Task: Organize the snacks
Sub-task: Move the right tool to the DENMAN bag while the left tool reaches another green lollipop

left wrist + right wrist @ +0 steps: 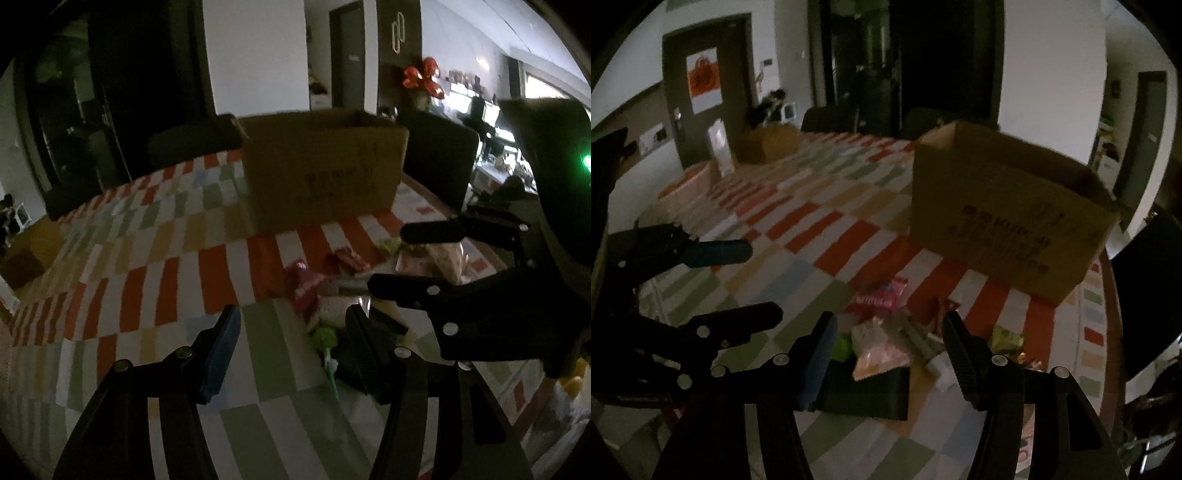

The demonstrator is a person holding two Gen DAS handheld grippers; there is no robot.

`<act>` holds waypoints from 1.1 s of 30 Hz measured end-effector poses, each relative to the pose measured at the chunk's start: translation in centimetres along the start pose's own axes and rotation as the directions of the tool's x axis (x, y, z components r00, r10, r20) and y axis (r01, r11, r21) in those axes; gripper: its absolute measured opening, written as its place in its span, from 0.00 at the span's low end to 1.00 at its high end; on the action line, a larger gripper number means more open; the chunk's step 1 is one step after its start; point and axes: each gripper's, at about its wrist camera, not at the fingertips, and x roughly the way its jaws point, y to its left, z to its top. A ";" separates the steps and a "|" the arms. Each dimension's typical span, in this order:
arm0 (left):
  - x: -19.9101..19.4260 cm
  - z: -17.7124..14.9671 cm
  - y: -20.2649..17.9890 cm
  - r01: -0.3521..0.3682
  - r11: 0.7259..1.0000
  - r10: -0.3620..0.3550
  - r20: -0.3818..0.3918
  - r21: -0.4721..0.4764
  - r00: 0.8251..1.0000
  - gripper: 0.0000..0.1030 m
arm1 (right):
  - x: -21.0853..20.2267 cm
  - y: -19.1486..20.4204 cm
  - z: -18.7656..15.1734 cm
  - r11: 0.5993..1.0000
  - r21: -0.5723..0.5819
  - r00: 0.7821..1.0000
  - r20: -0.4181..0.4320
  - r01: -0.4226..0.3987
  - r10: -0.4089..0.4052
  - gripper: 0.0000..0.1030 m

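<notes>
Both sets of fingers wide open, empty; snack pile (886, 332) dead ahead of right gripper (890, 350), nearer than left gripper (291, 343).

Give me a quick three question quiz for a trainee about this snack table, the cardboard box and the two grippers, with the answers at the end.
1. True or false: the open brown cardboard box already stands on the checked tablecloth, beyond the loose pile of snack packets.
2. Which gripper is holding a packet? A. left gripper B. right gripper C. neither
3. Fill in: in the right wrist view, the pink snack packet lies on the ______, not in the box.

Key
1. True.
2. C; both grippers are open with nothing between their fingers.
3. Tablecloth.
</notes>
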 end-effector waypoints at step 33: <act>8.9 -1.7 0.4 0.211 0.973 -0.224 -0.157 -0.098 0.962 0.24 | 8.4 -0.5 -1.1 0.990 -0.069 0.965 -0.243 -0.121 0.101 0.43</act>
